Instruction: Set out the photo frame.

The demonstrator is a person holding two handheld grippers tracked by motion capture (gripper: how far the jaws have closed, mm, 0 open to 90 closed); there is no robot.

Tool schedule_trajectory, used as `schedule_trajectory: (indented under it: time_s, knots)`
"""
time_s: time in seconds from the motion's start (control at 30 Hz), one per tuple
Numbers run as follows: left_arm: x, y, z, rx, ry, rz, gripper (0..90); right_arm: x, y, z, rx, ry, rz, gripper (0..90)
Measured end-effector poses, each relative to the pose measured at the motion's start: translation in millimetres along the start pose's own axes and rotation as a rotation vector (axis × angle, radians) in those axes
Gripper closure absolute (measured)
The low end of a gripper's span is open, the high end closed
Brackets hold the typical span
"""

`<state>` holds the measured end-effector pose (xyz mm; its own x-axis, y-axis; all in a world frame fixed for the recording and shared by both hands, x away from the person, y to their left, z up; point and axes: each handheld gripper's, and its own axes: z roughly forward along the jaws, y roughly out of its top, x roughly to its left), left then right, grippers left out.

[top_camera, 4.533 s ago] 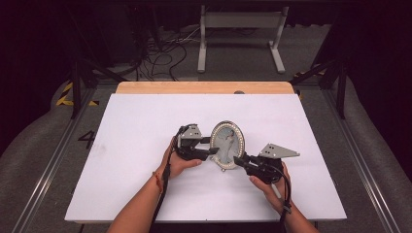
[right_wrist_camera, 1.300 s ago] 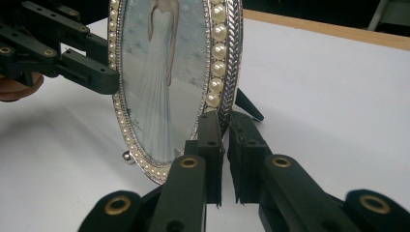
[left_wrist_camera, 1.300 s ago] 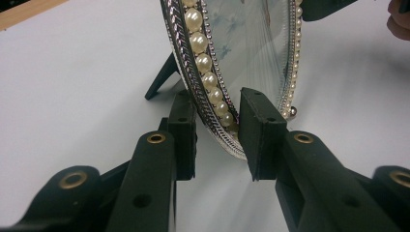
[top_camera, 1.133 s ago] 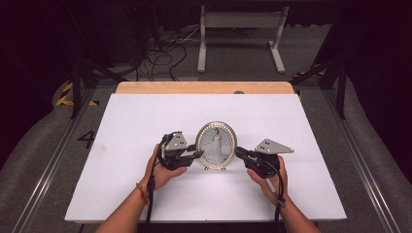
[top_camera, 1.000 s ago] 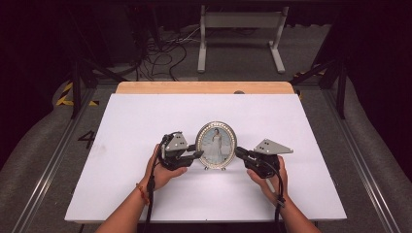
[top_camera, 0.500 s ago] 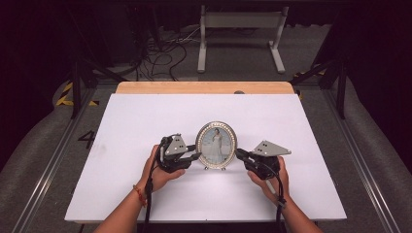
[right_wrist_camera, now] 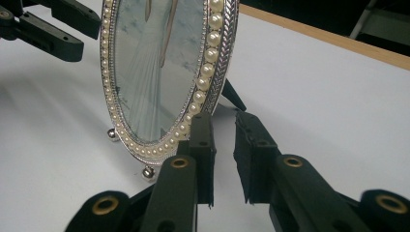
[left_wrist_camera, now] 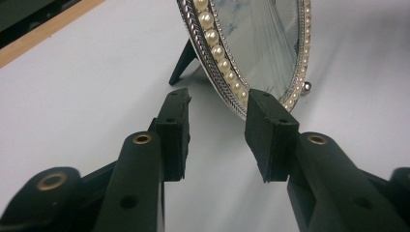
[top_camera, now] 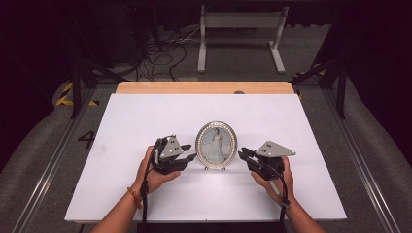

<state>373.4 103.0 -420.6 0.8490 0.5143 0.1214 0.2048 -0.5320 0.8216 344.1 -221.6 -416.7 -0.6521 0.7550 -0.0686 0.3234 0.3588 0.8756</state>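
Observation:
An oval picture frame (top_camera: 216,145) with a pearl-and-silver rim stands upright on the white table (top_camera: 145,116), propped on its back leg (left_wrist_camera: 183,63). My left gripper (top_camera: 190,151) sits just off its left edge. In the left gripper view its jaws (left_wrist_camera: 218,96) have just been opening; the rim (left_wrist_camera: 222,53) lies past the tips, with nothing between the pads. My right gripper (top_camera: 242,154) is at the frame's right edge. Its jaws (right_wrist_camera: 223,118) have also just been opening, with a narrow empty gap beside the rim (right_wrist_camera: 210,58).
A wooden strip (top_camera: 204,87) borders the table's far edge. Beyond it on the floor are a metal stand (top_camera: 240,29) and loose cables (top_camera: 160,48). The person's hands and forearms enter from the bottom edge.
Several seconds ago both grippers held the frame tilted, farther right. It now stands upright on its own, and over the last second both pairs of jaws have parted from its rim.

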Motion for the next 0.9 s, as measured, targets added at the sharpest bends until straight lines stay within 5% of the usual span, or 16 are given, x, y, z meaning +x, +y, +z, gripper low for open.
schedule_trajectory:
  time_s: [0.53, 0.9]
  knots:
    - [0.8, -15.4, -14.5, 0.026, 0.050, 0.011, 57.0, -1.1, -6.5, -6.9, 0.035, -0.036, -0.053, 65.6]
    - [1.8, -30.4, -26.0, 0.039, 0.099, 0.007, 39.0, -0.6, -16.9, -10.4, 0.080, -0.071, -0.135, 47.3]
